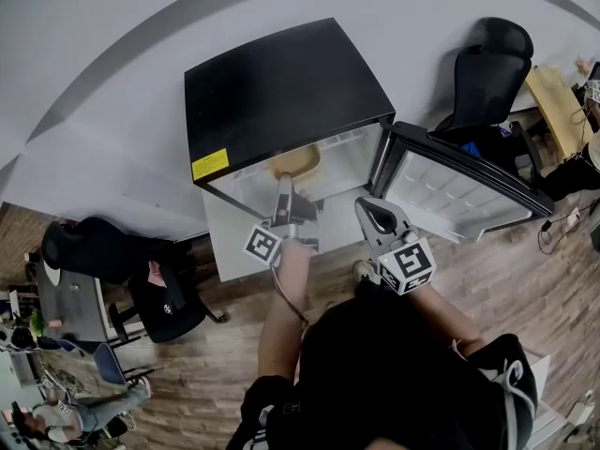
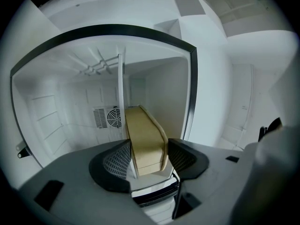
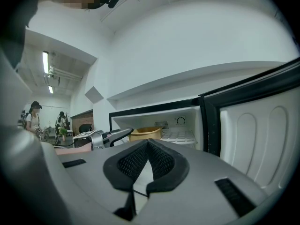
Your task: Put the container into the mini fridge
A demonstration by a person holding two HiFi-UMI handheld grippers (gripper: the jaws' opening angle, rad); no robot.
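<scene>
A black mini fridge [image 1: 281,92] stands on the wood floor with its door [image 1: 450,190] swung open to the right. My left gripper [image 1: 284,190] reaches into the white compartment, shut on a tan container [image 1: 298,162]. In the left gripper view the container [image 2: 145,139] sits lengthwise between the pads, pointing at the back wall with its fan vent [image 2: 108,117]. My right gripper [image 1: 372,209] hovers in front of the open door, shut with nothing in it. From the right gripper view its tips [image 3: 147,143] meet, and the container [image 3: 146,133] shows inside the fridge beyond.
The door's white inner liner [image 3: 262,139] stands close on the right. A black office chair [image 1: 487,73] is behind the door, another chair [image 1: 169,298] and a desk [image 1: 70,303] at the left. People [image 3: 33,118] stand far off.
</scene>
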